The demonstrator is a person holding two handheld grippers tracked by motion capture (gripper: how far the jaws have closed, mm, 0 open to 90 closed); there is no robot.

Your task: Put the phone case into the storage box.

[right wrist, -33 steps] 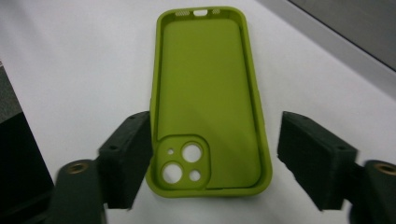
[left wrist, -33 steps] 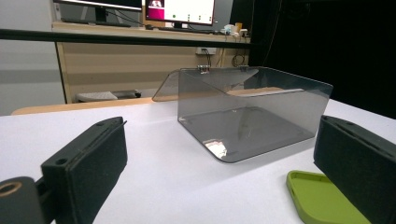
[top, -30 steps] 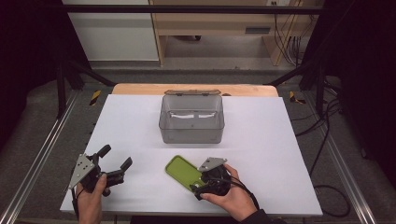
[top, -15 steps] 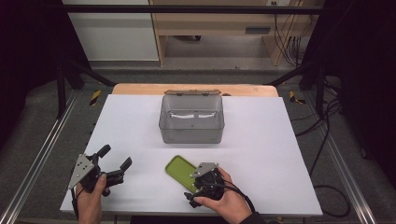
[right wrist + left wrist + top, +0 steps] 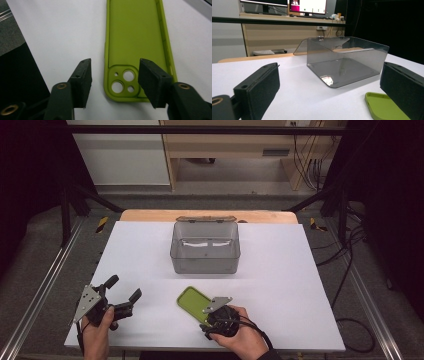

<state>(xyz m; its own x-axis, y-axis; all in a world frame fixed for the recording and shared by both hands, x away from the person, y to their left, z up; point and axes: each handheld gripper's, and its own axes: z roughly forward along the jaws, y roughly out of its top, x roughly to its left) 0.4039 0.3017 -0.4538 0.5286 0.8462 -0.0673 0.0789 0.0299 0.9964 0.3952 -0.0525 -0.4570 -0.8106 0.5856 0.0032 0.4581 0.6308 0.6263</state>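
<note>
- Left gripper (image 5: 121, 296): jaws wide apart and empty, held above the white table (image 5: 280, 270), well left of the work.
- Green phone case (image 5: 194, 303): lies hollow side up near the table's front edge, before the grey box (image 5: 205, 251).
- Right gripper (image 5: 113, 83): jaws have just been closing, half open, not yet pressing; one is over the case's camera corner and one beside it. Lower them to straddle one side wall squarely before closing.

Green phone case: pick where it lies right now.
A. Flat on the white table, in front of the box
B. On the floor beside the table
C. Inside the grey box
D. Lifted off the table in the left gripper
A: the case lies flat, hollow side up, on the white table, nearer the person than the box, with the right gripper over its camera-hole end.
</note>
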